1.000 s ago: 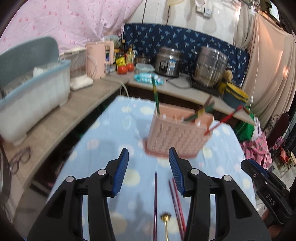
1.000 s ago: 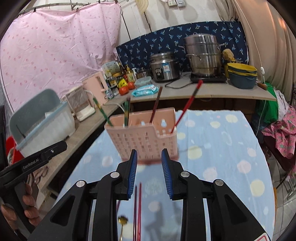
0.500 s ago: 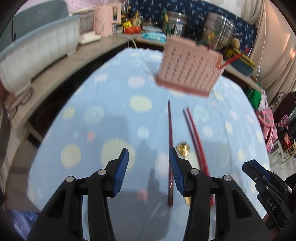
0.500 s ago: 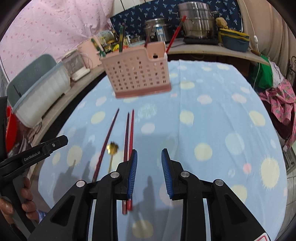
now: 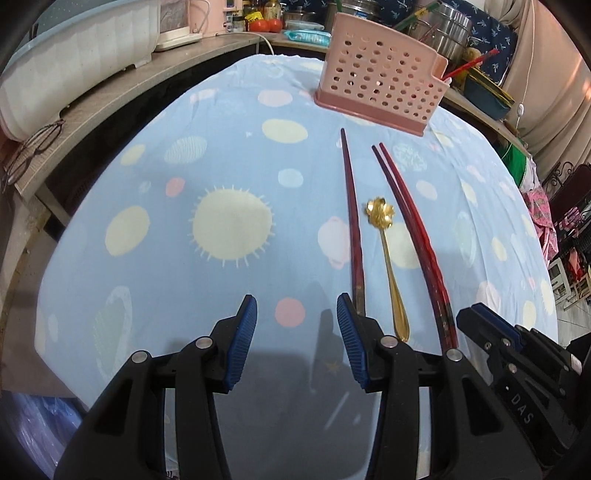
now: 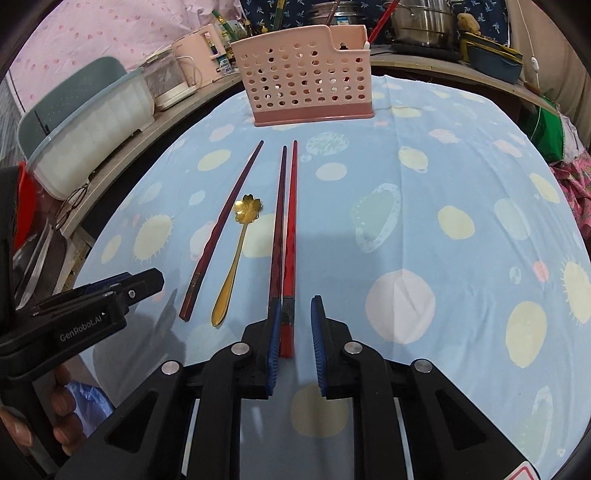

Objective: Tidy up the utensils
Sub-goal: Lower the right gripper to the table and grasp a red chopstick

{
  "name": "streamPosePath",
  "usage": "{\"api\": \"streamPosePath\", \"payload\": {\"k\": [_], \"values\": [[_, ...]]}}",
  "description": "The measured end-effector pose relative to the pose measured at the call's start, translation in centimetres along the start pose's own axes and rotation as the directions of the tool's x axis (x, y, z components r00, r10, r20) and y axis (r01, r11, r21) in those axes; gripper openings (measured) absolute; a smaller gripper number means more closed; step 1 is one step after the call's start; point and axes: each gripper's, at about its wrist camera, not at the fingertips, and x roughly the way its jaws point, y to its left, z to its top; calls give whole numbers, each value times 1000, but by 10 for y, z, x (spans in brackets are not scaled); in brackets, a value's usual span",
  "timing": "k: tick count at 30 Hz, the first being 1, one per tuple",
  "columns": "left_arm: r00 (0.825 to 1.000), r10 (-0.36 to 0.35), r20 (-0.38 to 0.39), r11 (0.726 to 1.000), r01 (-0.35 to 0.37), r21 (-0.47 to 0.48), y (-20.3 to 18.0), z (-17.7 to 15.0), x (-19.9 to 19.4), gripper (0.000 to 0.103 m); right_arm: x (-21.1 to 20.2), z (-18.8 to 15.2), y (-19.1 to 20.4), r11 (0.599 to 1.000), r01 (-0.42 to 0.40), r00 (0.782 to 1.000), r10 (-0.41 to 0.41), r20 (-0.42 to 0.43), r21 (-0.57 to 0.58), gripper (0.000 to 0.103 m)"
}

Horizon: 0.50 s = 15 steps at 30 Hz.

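A pink perforated utensil holder (image 5: pixel 382 79) (image 6: pixel 306 83) stands at the far side of the blue dotted tablecloth, with several chopsticks standing in it. On the cloth lie a lone dark red chopstick (image 5: pixel 352 225) (image 6: pixel 225 225), a gold flower-bowl spoon (image 5: pixel 388 254) (image 6: pixel 236 251) and a pair of red chopsticks (image 5: pixel 413 236) (image 6: pixel 286 229). My left gripper (image 5: pixel 297 332) is open and empty, just left of the lone chopstick's near end. My right gripper (image 6: pixel 293 332) is open, its fingers either side of the near ends of the red pair.
A counter runs along the left and back with a white-and-blue tub (image 6: pixel 92 122), a pink kettle (image 6: pixel 195 59), steel pots (image 6: pixel 421 18) and jars. Glasses (image 5: pixel 33 147) lie on the counter edge. The table edge drops off at the left and near sides.
Both grippers have tilted down and drawn back toward the near ends of the utensils. The right gripper's fingers now straddle the red pair's ends. Both stay open.
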Motion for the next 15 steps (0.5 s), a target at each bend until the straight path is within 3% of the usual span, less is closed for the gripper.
{"api": "streamPosePath", "payload": {"k": [15], "values": [[1000,-23,-21,999,23,24,-10,-5,6,43,9,0,1,1000,-9,1000,9,-23,-14,10]]}}
